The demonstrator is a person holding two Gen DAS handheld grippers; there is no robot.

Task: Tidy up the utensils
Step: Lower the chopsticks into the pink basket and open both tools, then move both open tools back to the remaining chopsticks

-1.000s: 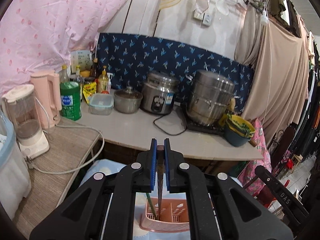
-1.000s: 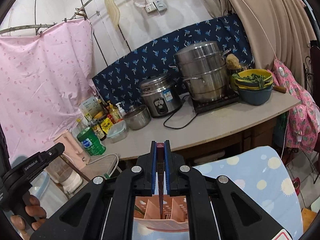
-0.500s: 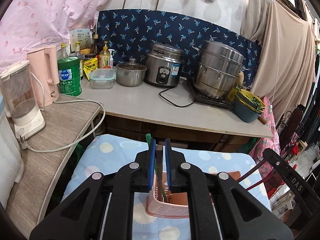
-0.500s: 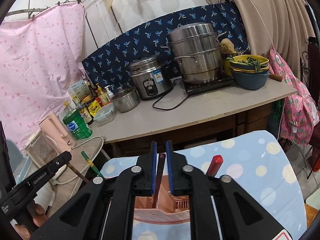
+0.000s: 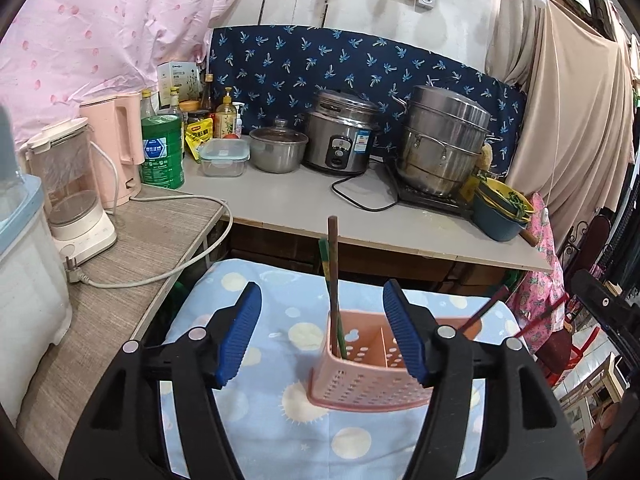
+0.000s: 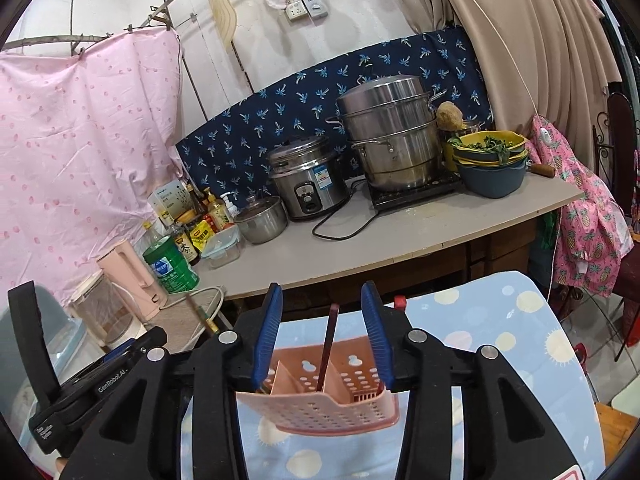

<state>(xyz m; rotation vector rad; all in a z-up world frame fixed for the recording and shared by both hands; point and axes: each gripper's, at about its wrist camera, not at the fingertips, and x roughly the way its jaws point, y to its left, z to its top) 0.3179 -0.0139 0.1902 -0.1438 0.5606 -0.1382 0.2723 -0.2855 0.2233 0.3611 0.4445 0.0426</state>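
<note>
Listing contents from largest to smallest, as they stand.

Item 1. Cloth-covered table: pale blue cover printed with suns and dots; serves as the work surface and carries the holder near its middle.

Item 2. Left gripper: jaws spread wide, holding nothing. It hangs just in front of the holder, which suggests a completed drop rather than an approach to a grasp.

Item 3. Right gripper: jaws likewise apart, empty, framing the holder from its own side. One chopstick stands between the blue pads without touching either.

Item 4. Pink utensil holder: perforated plastic basket, divided into compartments, upright on the cloth. The dividers are presumably there to sort utensils by kind.

Item 5. Brown chopstick: upright, tip down in the holder's left-hand compartment as seen from the left wrist, leaning slightly.

Item 6. Green chopstick: same compartment, close beside the brown one, so the two appear paired on purpose.

Item 7. Dark red chopstick: stands in a middle compartment in the right wrist view, against a divider.

Item 8. Red-handled utensils: angled out of the holder's far right side; kind cannot be told.
</note>
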